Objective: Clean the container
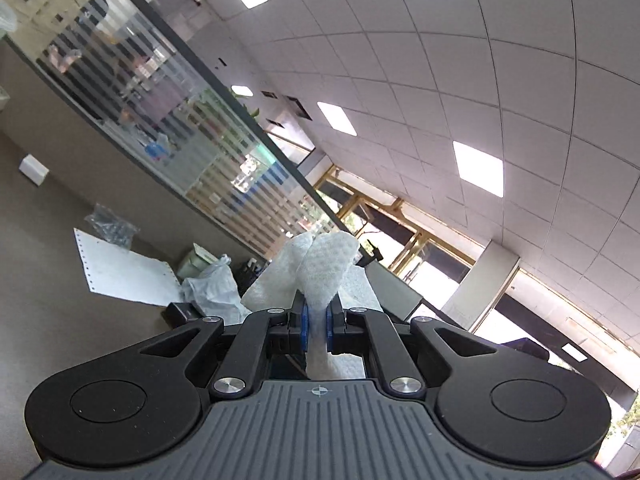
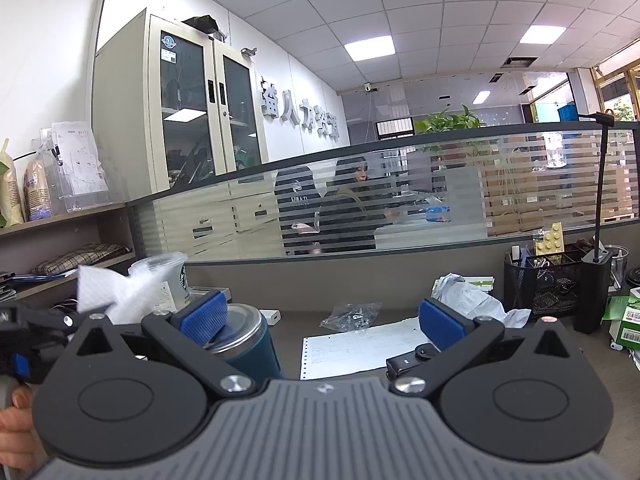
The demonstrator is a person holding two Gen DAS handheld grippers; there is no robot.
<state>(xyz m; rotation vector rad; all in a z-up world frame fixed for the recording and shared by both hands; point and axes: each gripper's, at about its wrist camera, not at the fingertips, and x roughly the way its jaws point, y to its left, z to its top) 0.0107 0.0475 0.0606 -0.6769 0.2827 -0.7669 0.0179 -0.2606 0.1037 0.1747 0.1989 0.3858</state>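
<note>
Behind the right gripper (image 2: 322, 320), blue pads spread wide: dark teal steel-lidded container (image 2: 244, 338), half hidden by the left finger. Left gripper (image 1: 316, 326) pinching white dimpled cloth (image 1: 324, 268); cloth's lower end cut off.

Your left gripper (image 1: 317, 326) and right gripper (image 2: 323, 320) look alike: matte black linkage arms, two round black discs apiece, silver screw heads at the pivots, blue ribbed pads (image 2: 204, 317) on the fingers, and a grey ribbed body stamped with a small crosshair mark. Bare skin of your left hand (image 2: 16, 412) shows at the right wrist view's lower left edge.
</note>
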